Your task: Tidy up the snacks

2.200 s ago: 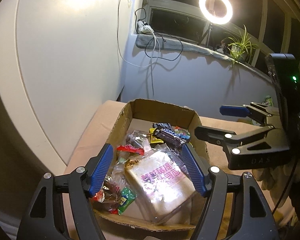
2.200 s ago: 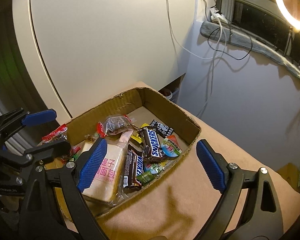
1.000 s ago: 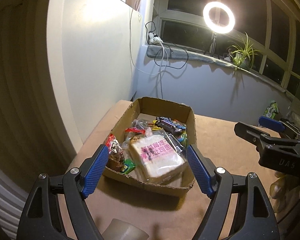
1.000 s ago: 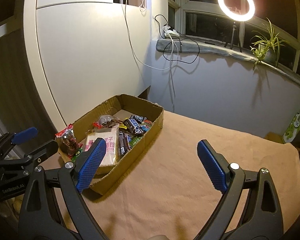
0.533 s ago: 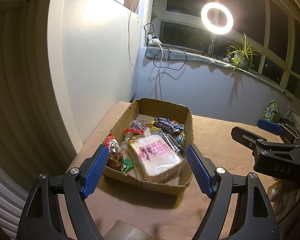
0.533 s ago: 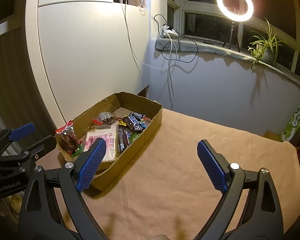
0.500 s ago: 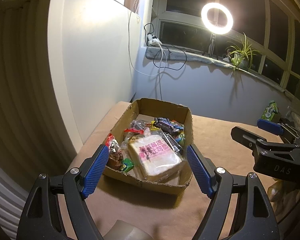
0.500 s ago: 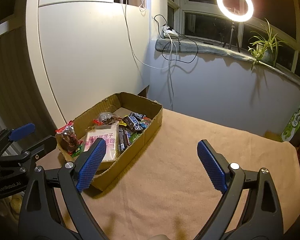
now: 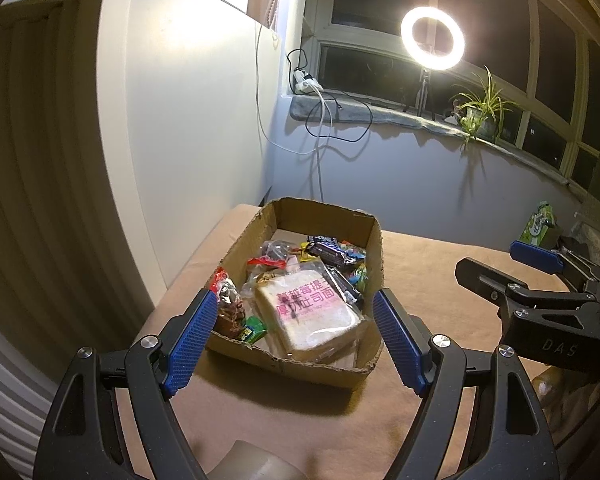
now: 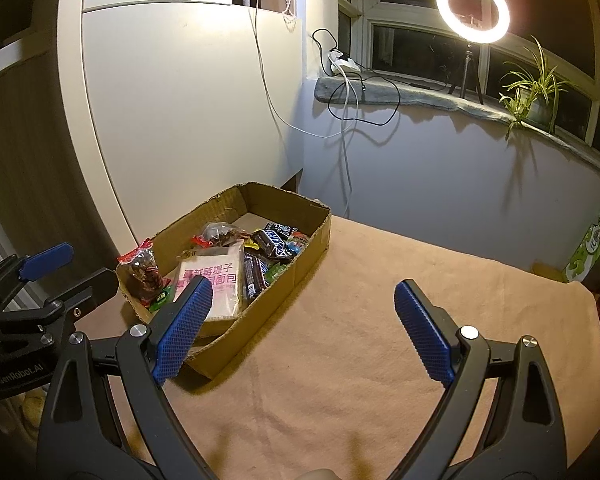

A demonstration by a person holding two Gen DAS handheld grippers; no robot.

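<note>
A shallow cardboard box sits on the tan table at its left end; it also shows in the right wrist view. It holds a bagged bread loaf with pink print, Snickers bars, a red-topped bag of dark snacks and small candies. My left gripper is open and empty, held back from the box's near wall. My right gripper is open and empty over bare table, right of the box.
The tan table cloth stretches right of the box. A green carton stands at the far right edge. A white cabinet is behind the box. A ring light, cables and a plant sit on the windowsill.
Both grippers have drawn back and up from the box since 2.2 s ago. In the last second they have barely moved. Both stayed open and empty.
</note>
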